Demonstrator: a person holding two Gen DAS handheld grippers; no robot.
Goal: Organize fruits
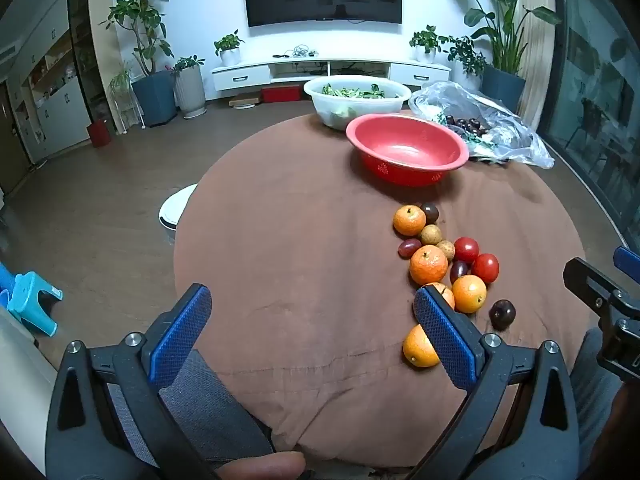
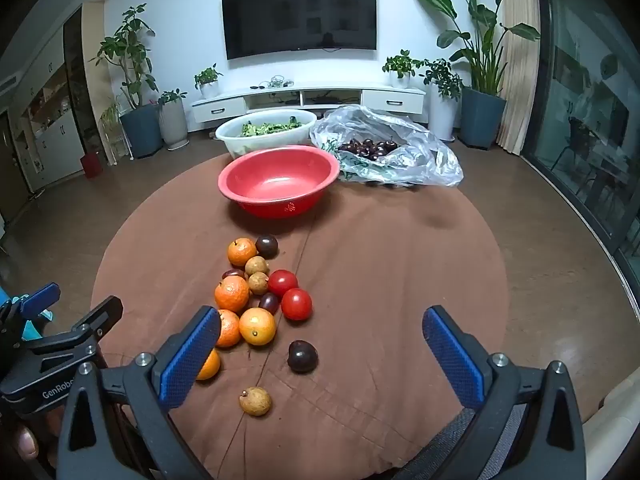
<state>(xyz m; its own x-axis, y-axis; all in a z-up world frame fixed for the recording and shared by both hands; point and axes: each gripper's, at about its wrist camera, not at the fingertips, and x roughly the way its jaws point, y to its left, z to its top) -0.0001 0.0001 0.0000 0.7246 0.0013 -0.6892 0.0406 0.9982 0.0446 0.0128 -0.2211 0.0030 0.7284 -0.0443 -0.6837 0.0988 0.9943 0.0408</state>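
Step in hand, as judged: the very start of sorting. No fruit lifted, red bowl point(image 2: 279, 182) empty. Left tongs point(image 1: 312, 308) and right tongs point(image 2: 322, 332) both spread wide, nothing between the pads, both angled down over the near edge of the worktop point(image 2: 400, 280).

Fruit location: loose cluster on the worktop, just in front of the red bowl and running toward the near edge. Several oranges, e.g. the one farthest back point(image 2: 241, 251); two red tomatoes point(image 2: 296, 304); small tan round fruits, one lying apart nearest the camera point(image 2: 255, 401); dark plum-like fruits, one alone point(image 2: 303, 356); small dark grape-like pieces among them. Pieces in the cluster touch one another.

Next move, as judged: pick an outlying piece first. The lone dark fruit or the lone tan one sits clear of its neighbours, so pads can close without nudging others. Round fruit may roll; cloth has creases.

Surface: round worktop under a brown cloth. At the far side a white basin of greens point(image 2: 264, 132) and a clear plastic bag of dark cherries point(image 2: 384, 148).

Room: living room, wall-mounted television point(image 2: 299, 16), low white cabinet, potted plants, brown floor, glass doors at right
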